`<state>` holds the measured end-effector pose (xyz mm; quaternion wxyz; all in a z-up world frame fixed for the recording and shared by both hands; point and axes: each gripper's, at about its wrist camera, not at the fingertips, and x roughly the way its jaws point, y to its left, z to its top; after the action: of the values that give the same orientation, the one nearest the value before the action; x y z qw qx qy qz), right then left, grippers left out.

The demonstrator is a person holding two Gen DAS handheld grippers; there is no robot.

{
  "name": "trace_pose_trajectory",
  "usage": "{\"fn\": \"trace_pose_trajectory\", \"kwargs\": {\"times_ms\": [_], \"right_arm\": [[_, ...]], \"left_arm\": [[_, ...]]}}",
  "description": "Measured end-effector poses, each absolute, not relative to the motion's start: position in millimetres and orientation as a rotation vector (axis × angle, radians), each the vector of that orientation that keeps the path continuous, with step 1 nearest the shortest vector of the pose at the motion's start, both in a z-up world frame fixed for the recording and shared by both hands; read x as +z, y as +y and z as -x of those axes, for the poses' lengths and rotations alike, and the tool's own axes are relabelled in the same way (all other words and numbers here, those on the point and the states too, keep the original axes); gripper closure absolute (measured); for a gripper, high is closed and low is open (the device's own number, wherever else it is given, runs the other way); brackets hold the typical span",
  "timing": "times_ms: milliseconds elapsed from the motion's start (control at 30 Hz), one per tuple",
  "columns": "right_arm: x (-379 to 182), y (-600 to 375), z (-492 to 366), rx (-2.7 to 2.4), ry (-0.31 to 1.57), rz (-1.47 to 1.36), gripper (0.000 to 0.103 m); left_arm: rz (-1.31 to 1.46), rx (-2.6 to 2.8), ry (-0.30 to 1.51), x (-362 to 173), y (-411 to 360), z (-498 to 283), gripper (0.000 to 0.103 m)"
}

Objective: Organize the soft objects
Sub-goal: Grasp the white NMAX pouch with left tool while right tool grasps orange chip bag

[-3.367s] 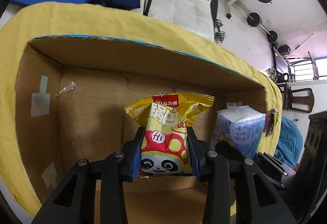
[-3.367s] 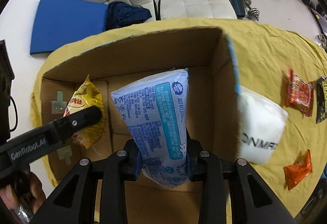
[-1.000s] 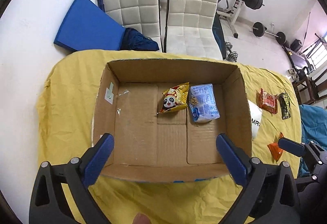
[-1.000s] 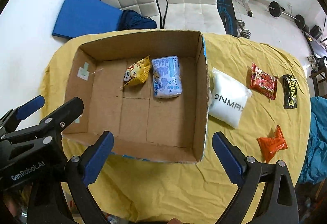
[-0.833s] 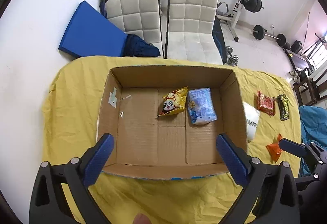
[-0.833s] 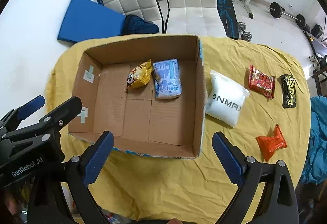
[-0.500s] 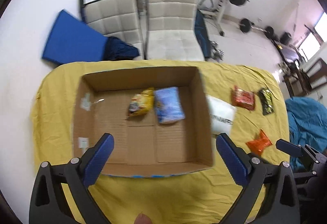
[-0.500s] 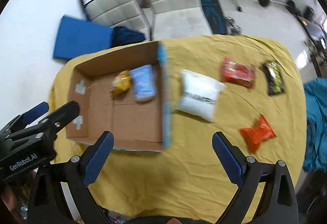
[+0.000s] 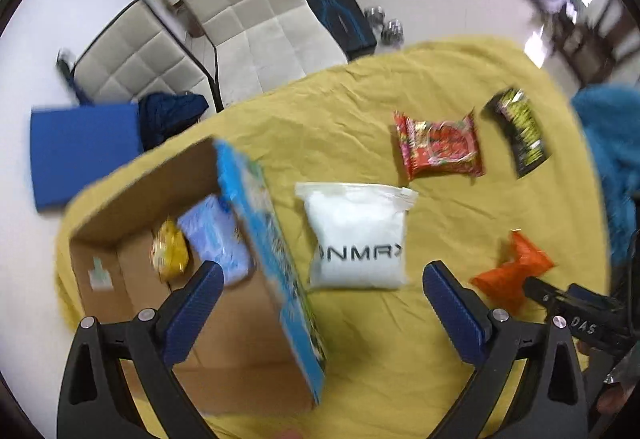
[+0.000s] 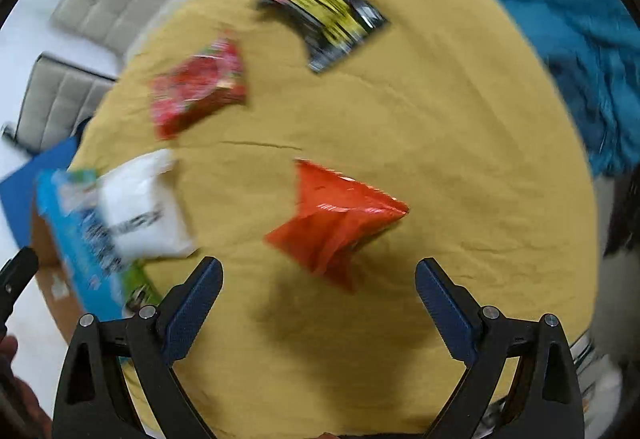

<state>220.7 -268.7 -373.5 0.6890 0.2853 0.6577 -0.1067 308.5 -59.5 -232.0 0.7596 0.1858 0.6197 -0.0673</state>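
An open cardboard box (image 9: 256, 319) stands at the left on the yellow cloth; it holds a yellow panda snack bag (image 9: 170, 257) and a blue-white packet (image 9: 214, 235). On the cloth lie a white pouch (image 9: 356, 237), a red packet (image 9: 438, 149), a black-yellow packet (image 9: 520, 131) and an orange packet (image 9: 514, 269). My left gripper (image 9: 320, 309) is open and empty above the white pouch's near edge. My right gripper (image 10: 318, 303) is open and empty, just short of the orange packet (image 10: 340, 221); the white pouch (image 10: 140, 207), red packet (image 10: 196, 87) and black-yellow packet (image 10: 320, 13) lie beyond.
Two white padded chairs (image 9: 240, 11) and a blue mat (image 9: 80, 155) stand beyond the table. A teal cloth (image 10: 576, 39) lies off the table's right edge. The box's blue-printed side (image 10: 80, 239) shows at the left of the right wrist view.
Both grippers let go of the panda bag and the blue-white packet in the box, rose and opened wide. They then swung right, over the white pouch and the orange packet.
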Motion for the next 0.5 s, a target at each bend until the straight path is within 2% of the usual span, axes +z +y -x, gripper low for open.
{"fn": "trace_pose_trajectory", "kwargs": {"times_ms": [200,500], "right_arm": [[-433,-285,-229,-0.273,1.519,-0.807,0.004],[-451,-294,-230,-0.277,1.553,-0.805,0.004]], "left_arm": [[-0.584,-0.118,1.456,-299,-89,-337,0.0],[-0.589,-0.119,1.617,-359,-101,-352,0.0]]}}
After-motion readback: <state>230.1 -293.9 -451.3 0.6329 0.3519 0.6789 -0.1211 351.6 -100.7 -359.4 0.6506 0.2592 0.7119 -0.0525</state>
